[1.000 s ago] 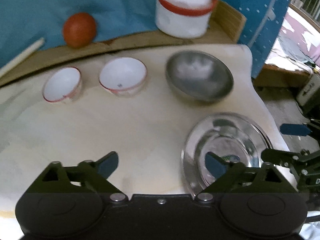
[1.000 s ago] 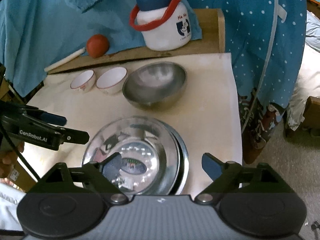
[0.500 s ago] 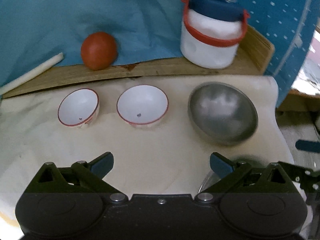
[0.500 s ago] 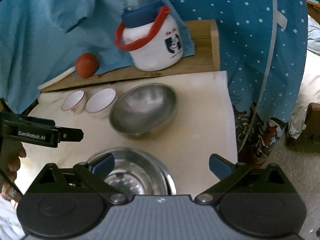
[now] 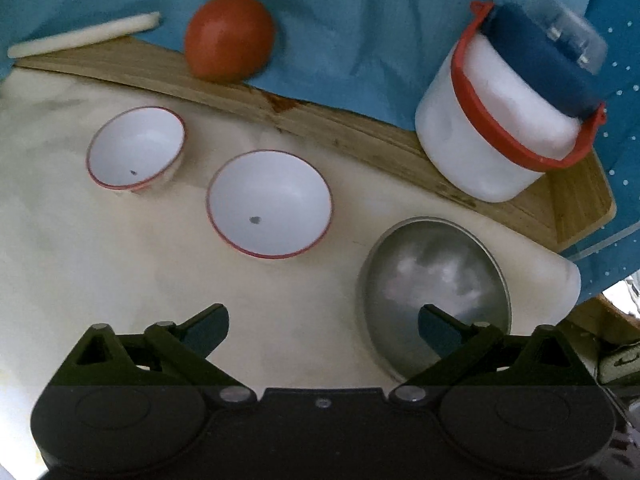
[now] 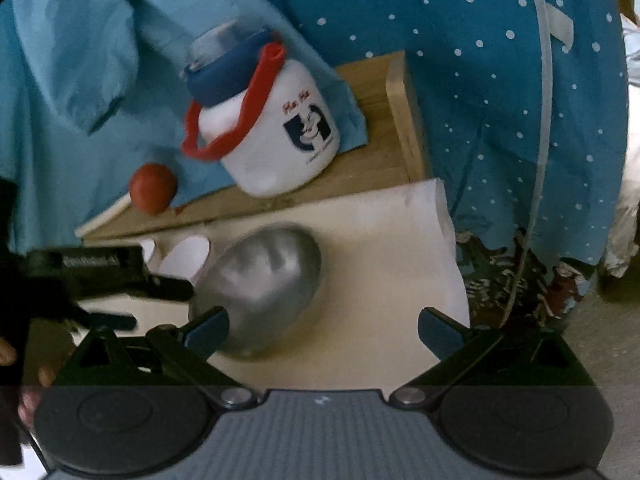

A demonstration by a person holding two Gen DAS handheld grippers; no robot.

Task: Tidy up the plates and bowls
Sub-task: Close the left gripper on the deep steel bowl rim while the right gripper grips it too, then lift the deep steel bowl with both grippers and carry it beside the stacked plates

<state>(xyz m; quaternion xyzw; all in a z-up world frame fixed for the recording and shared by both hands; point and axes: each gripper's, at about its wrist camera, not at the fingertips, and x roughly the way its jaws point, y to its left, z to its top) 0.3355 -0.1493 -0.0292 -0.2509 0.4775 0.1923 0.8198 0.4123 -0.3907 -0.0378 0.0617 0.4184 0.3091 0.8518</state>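
Observation:
A steel bowl [image 5: 434, 280] stands on the cream table, also in the right wrist view [image 6: 264, 280]. Two white bowls with red rims stand left of it: a larger one [image 5: 269, 204] and a smaller one [image 5: 136, 148]. In the right wrist view the white bowls [image 6: 188, 254] are partly hidden behind the left gripper's body. My left gripper [image 5: 323, 326] is open and empty, its right finger over the steel bowl's near rim. My right gripper [image 6: 323, 326] is open and empty, its left finger in front of the steel bowl. The steel plates are out of view.
A white jug with red handle and blue lid [image 5: 508, 120] stands on a wooden board [image 5: 320, 120] at the back, with a red ball [image 5: 230, 38] and a white stick [image 5: 80, 40]. Blue cloth hangs behind. The table edge [image 6: 452, 248] drops off at the right.
Both grippers have moved forward past the stacked steel plates, which have left both views. The steel bowl and white bowls are now closer. Both grippers stay open.

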